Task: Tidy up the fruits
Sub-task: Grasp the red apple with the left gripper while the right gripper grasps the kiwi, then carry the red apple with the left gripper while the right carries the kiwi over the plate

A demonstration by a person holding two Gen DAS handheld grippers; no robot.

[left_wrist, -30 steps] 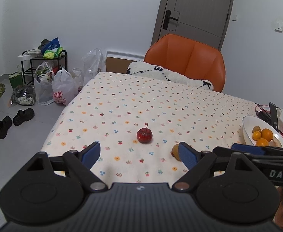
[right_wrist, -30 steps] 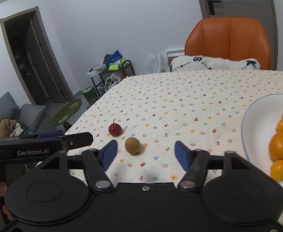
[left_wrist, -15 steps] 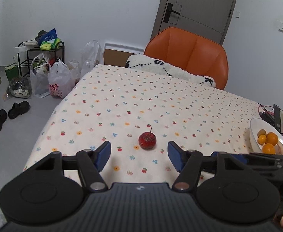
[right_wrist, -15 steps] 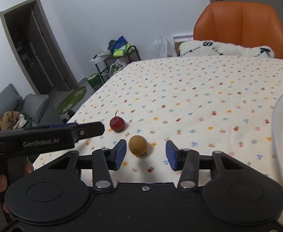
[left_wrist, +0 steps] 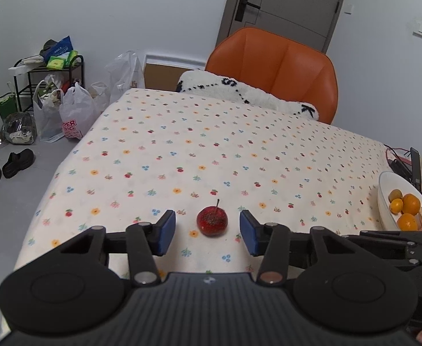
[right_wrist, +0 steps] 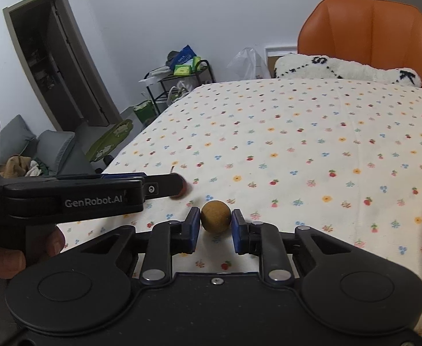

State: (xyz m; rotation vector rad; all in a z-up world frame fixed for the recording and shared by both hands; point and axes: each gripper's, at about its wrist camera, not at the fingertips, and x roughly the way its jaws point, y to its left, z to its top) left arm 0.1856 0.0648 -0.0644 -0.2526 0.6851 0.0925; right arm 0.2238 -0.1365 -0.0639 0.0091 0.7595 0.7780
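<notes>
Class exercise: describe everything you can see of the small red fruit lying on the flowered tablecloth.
The red fruit is small, round and dark red with a dull, speckled top and a thin upright stem. It sits on the flowered tablecloth between the open blue pads of the left gripper, clear of both. In the right wrist view that gripper's finger hides most of it.

White walls and a grey door (left_wrist: 283, 3) frame a table (left_wrist: 182, 144) under floral cloth. An orange chair (left_wrist: 277, 69) holds a fluffy white cushion (left_wrist: 257, 95). A black shelf rack (left_wrist: 46, 72), plastic bags (left_wrist: 72, 112) (one printed pink) and dark shoes (left_wrist: 6, 167) sit on grey floor.
</notes>
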